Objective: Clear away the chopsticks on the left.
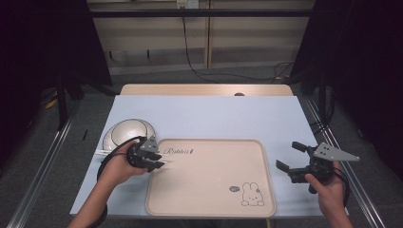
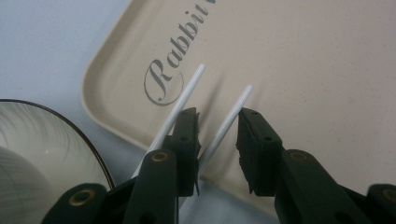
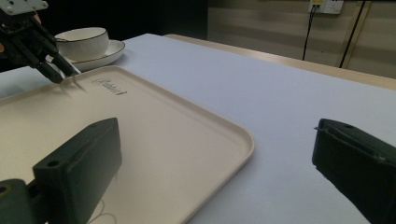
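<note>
Two white chopsticks (image 2: 224, 126) sit at the left gripper (image 2: 217, 140), thin, round and plain, lying nearly parallel with their tips splayed a bit apart. The jaws stand partly apart, roughly a stick's length of gap narrowed down, and honestly I can't tell if they're actually pinching anything: one stick runs through the gap hugging the inner face of one jaw, the other runs along that same jaw's outer side. The opposite jaw doesn't seem to touch either stick. Both tips poke out past the jaws over the corner of the tray (image 2: 327, 70), right by the "Rabbit" lettering.

Moving outward, the tray is beige with a little bunny drawing in the near corner (image 1: 252, 194). Just beside its far-left corner sits a bowl (image 3: 84, 42) on a plate (image 3: 109, 52), close behind the left hand (image 1: 119, 166).

Way over on the other side, the right gripper (image 1: 289, 156) hovers past the tray's edge with its jaws spread wide, nothing in them.
</note>
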